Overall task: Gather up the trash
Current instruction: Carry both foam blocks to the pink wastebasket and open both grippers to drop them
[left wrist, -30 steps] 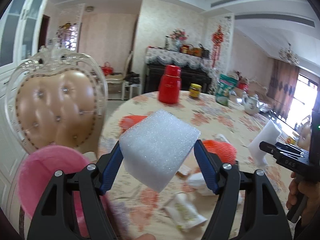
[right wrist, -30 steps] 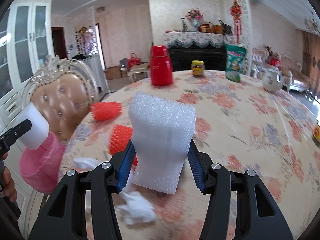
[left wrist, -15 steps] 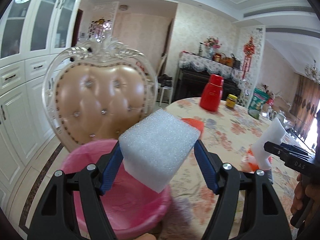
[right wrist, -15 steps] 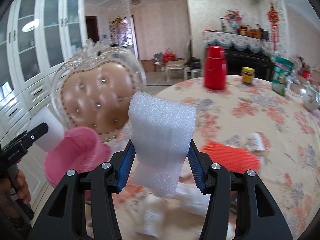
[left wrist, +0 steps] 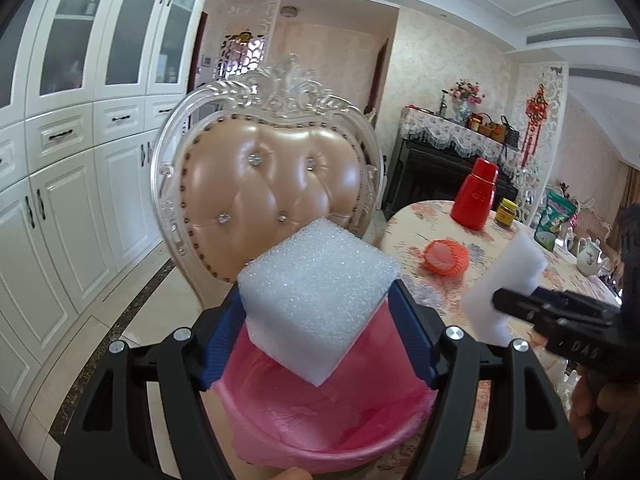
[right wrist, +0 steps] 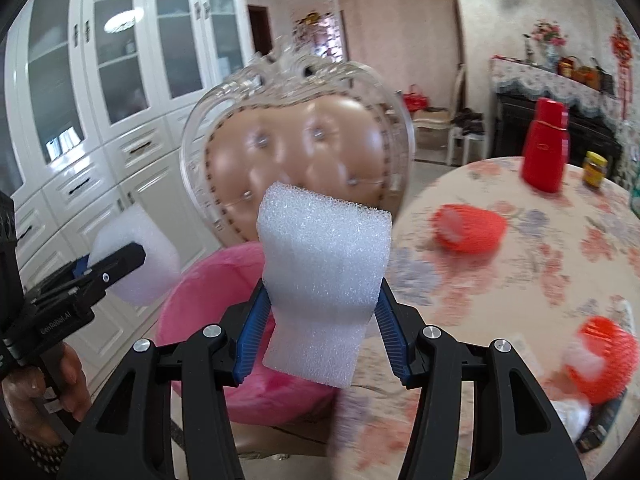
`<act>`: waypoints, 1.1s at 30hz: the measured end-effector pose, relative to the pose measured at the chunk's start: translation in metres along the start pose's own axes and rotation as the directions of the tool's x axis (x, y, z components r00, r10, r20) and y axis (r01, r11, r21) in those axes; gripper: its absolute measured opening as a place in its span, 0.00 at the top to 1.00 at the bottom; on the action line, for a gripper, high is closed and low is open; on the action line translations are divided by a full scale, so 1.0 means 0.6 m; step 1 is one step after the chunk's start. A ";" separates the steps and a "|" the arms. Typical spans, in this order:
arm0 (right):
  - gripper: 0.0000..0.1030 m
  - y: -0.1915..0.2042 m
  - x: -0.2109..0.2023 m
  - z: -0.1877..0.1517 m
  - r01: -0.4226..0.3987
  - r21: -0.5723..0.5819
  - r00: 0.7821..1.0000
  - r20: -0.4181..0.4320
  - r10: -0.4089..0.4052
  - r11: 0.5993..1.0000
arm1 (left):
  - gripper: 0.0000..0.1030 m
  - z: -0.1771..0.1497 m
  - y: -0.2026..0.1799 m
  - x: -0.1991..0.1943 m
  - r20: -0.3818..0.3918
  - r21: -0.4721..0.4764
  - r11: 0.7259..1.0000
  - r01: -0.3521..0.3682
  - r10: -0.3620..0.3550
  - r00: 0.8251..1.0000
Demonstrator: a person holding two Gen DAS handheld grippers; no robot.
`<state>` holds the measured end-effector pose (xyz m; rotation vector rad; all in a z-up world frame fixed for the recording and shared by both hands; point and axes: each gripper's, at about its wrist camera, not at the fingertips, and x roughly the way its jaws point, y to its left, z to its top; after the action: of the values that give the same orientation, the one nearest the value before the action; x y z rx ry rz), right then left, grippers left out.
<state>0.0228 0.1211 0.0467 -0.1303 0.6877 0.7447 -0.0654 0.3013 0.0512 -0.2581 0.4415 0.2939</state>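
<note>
Leftmost, the left gripper point(left wrist: 318, 334) pinched a white foam block point(left wrist: 316, 296) between its jaws, directly above the pink-lined bin point(left wrist: 320, 428) on the chair seat. Further right, the right gripper point(right wrist: 320, 328) squeezed a taller foam slab point(right wrist: 320, 280), nearer the bin's bench-side edge. To drop cleanly, each piece probably needed centring over the opening before its jaws spread. Red netting point(right wrist: 470, 230) lay on the bench point(right wrist: 540, 280), uncollected.

Your pink-lined bin point(left wrist: 320, 432) mouth lies open below; chair back point(left wrist: 272, 184) blocks beyond, table edge point(left wrist: 404, 240) crowds its right
</note>
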 end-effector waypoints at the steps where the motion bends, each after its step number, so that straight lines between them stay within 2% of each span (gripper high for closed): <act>1: 0.51 0.005 0.007 0.000 -0.005 -0.003 1.000 -0.008 0.005 1.000 | 0.32 -0.001 0.009 -0.002 0.000 -0.006 1.000 -0.005 0.005 1.000; 7: 0.51 0.034 0.054 0.007 -0.034 -0.025 0.998 -0.052 0.033 0.999 | 0.32 -0.004 0.041 0.004 -0.017 -0.035 0.999 -0.009 0.009 1.000; 16: 0.49 0.053 0.100 0.010 -0.071 -0.041 0.992 -0.104 0.066 0.997 | 0.31 0.003 0.049 0.033 -0.040 -0.050 0.999 0.013 -0.015 0.999; 18: 0.42 0.054 0.108 0.008 -0.083 -0.039 0.990 -0.119 0.078 0.996 | 0.27 0.003 0.053 0.038 -0.047 -0.056 0.998 0.016 -0.019 0.999; 19: 0.35 0.054 0.112 0.007 -0.086 -0.040 0.989 -0.125 0.080 0.996 | 0.22 0.003 0.054 0.041 -0.051 -0.063 0.998 0.021 -0.024 0.998; 21: 0.34 0.054 0.117 0.004 -0.086 -0.043 0.988 -0.136 0.079 0.995 | 0.21 0.004 0.055 0.043 -0.054 -0.072 0.997 0.025 -0.029 0.998; 25: 0.34 0.041 0.111 -0.004 -0.052 -0.034 0.990 -0.130 0.047 0.998 | 0.20 0.004 0.054 0.048 -0.060 -0.083 0.996 0.021 -0.026 0.998; 28: 0.26 0.014 0.079 -0.012 -0.004 -0.004 0.996 -0.086 0.003 1.000 | 0.11 0.003 0.043 0.047 -0.056 -0.070 0.998 0.011 -0.015 0.998; 31: 0.24 -0.012 0.043 -0.020 0.035 0.004 0.998 -0.046 -0.035 0.999 | 0.05 -0.003 0.022 0.046 -0.025 -0.039 0.999 -0.012 0.011 1.000; 33: 0.20 -0.037 0.012 -0.027 0.074 0.018 0.997 -0.015 -0.074 0.997 | 0.05 -0.010 0.002 0.044 0.004 -0.019 1.000 0.001 -0.001 1.000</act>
<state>0.0327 0.1031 0.0268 -0.1436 0.6994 0.6671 -0.0451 0.3067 0.0339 -0.2762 0.4346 0.2981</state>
